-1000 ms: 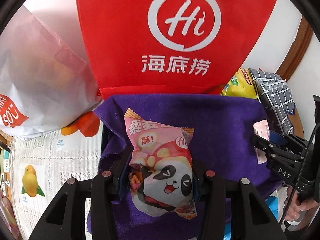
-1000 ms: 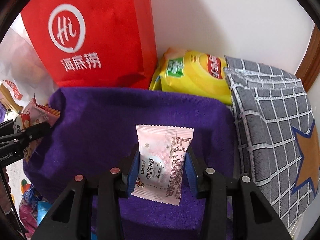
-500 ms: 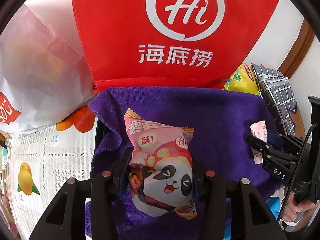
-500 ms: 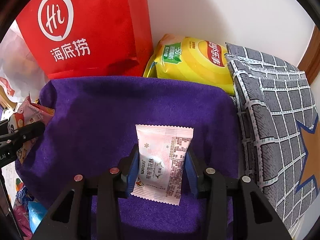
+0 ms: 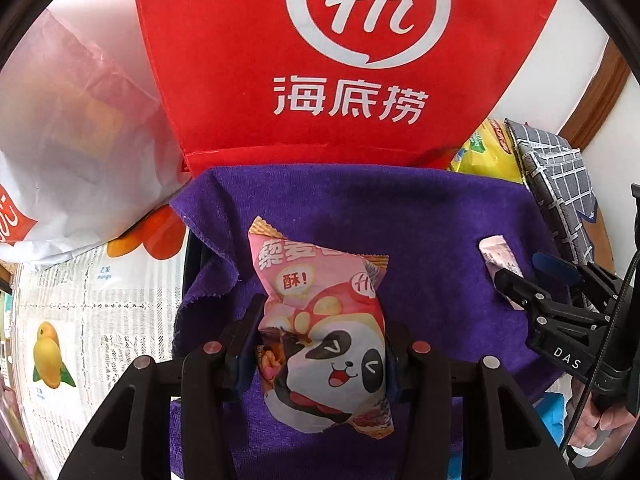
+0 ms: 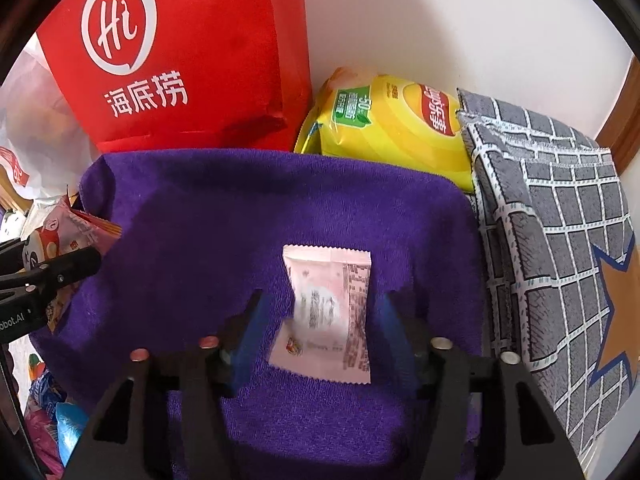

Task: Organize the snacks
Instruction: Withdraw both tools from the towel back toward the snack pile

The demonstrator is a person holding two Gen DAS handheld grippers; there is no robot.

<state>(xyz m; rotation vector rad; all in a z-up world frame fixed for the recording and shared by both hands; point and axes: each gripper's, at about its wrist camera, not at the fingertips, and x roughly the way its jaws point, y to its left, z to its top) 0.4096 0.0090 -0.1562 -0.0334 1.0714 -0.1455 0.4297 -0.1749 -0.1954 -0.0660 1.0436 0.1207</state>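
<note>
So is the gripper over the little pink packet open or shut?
Open. The right gripper has just been opening; gaps show beside the small pink packet between its blue pads.

Purple towel; red bag w/ white logo; pink panda snack pkt; pale pink wafer pkt; yellow chip bag; grey cloth, white grid, orange star.

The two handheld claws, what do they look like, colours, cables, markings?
Both are matte black plastic with angular, cut-out fingers, round silver screw heads and blue pads inside. The left claw shows these close up. The right claw carries white "DAS" lettering and a black cable along its body. White lettering ending "bot.AI" marks the left one's side.
</note>
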